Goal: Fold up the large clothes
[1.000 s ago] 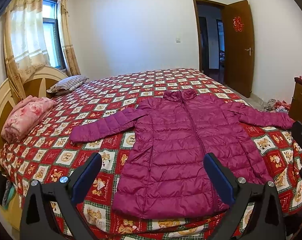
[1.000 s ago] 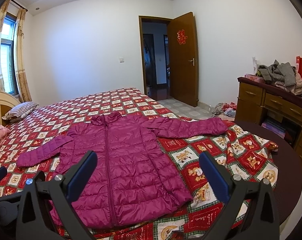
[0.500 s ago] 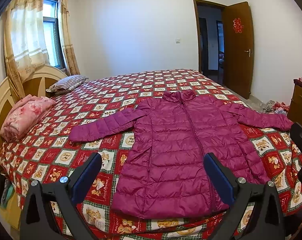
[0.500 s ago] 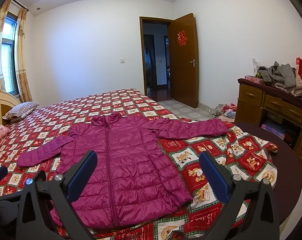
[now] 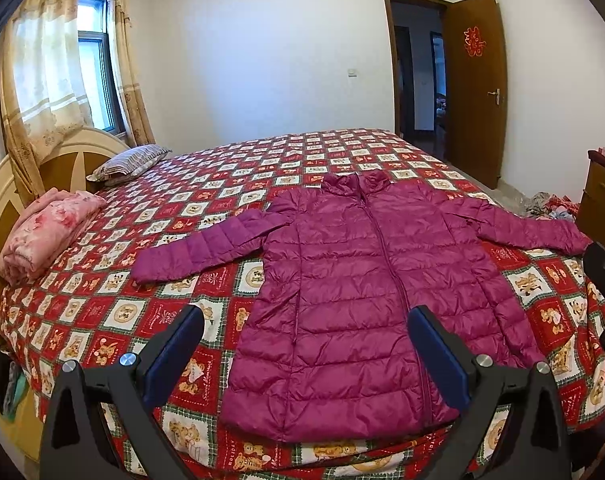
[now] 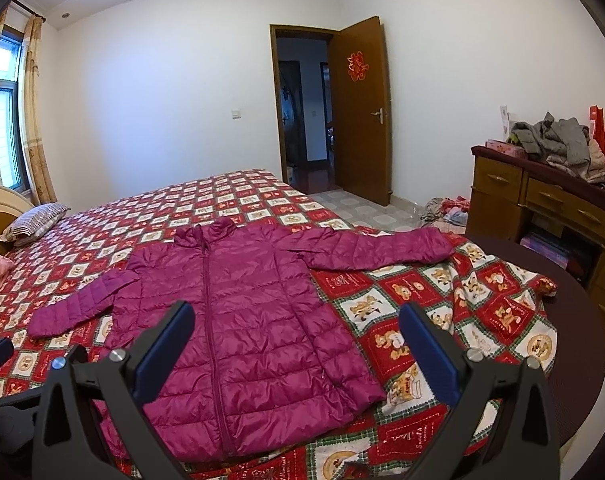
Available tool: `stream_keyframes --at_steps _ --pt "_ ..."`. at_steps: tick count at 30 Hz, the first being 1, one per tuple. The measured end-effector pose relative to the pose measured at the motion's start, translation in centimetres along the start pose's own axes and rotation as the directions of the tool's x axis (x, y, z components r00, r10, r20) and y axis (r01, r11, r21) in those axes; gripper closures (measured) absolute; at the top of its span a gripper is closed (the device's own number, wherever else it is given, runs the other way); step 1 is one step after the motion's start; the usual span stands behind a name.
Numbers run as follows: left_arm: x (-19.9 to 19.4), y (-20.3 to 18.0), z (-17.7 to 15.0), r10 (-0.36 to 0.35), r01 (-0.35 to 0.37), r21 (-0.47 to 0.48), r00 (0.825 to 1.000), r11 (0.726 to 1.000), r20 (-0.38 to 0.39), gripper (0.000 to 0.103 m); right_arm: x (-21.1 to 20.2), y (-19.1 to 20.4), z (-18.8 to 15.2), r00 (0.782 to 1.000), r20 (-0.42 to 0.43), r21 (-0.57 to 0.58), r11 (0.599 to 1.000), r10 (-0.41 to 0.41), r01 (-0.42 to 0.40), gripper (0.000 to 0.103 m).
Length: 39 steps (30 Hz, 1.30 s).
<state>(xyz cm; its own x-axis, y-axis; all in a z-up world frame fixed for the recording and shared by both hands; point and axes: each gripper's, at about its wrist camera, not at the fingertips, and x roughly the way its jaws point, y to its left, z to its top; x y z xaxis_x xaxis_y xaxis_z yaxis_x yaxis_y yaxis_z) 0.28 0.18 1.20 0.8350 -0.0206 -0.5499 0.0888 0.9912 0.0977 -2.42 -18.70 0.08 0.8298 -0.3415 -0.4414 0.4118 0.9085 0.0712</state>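
Note:
A large magenta puffer jacket (image 5: 366,292) lies flat and zipped on the bed, front up, collar away from me, both sleeves spread out sideways. It also shows in the right wrist view (image 6: 246,312). My left gripper (image 5: 306,320) is open and empty, held above the jacket's lower hem on its left side. My right gripper (image 6: 296,316) is open and empty, held above the hem's right side. Neither gripper touches the jacket.
The bed (image 5: 102,304) has a red checked bear-print cover. A folded pink blanket (image 5: 46,232) and a striped pillow (image 5: 130,162) lie at the headboard, left. A wooden dresser (image 6: 542,204) piled with clothes stands right. Clothes lie on the floor (image 6: 446,210) by the open door.
Both views have drifted very slightly; the jacket lies as before and both grippers stay open and empty.

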Motion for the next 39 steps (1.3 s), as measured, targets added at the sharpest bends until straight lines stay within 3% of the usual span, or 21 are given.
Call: stream_keyframes --at_steps 10,18,22,26,31,37,39 --pt "1.8 -0.1 1.0 -0.013 0.013 0.007 1.000 1.000 -0.019 0.001 1.5 0.8 0.7 1.000 -0.009 -0.020 1.000 -0.004 0.003 0.000" --pt "2.3 0.9 2.5 -0.089 0.090 -0.021 0.995 0.996 0.047 0.001 3.1 0.8 1.4 1.000 0.021 -0.019 1.000 0.002 -0.001 0.000" --pt "5.5 3.0 3.6 -0.163 0.162 -0.082 0.987 0.983 -0.002 0.001 6.6 0.1 0.9 0.997 -0.072 -0.042 0.999 0.003 -0.006 0.000" --pt "10.3 5.5 4.7 -0.183 0.170 -0.177 0.981 0.969 -0.061 0.001 9.4 -3.9 1.4 0.994 -0.109 0.069 0.997 -0.010 0.018 0.000" --pt "17.0 9.1 6.0 -0.186 0.158 -0.310 0.980 0.938 -0.064 0.001 13.0 -11.8 3.9 0.989 -0.138 0.237 0.968 -0.050 0.082 0.016" --pt "24.7 11.6 5.9 -0.095 0.057 -0.336 0.990 0.940 -0.100 0.001 19.5 -21.3 5.7 0.979 -0.187 0.440 0.884 -0.085 0.161 0.018" --pt "26.2 11.9 5.7 -0.069 0.031 -0.331 0.992 0.943 -0.105 0.001 22.2 -23.9 5.4 0.966 -0.233 0.491 0.843 -0.116 0.219 0.018"
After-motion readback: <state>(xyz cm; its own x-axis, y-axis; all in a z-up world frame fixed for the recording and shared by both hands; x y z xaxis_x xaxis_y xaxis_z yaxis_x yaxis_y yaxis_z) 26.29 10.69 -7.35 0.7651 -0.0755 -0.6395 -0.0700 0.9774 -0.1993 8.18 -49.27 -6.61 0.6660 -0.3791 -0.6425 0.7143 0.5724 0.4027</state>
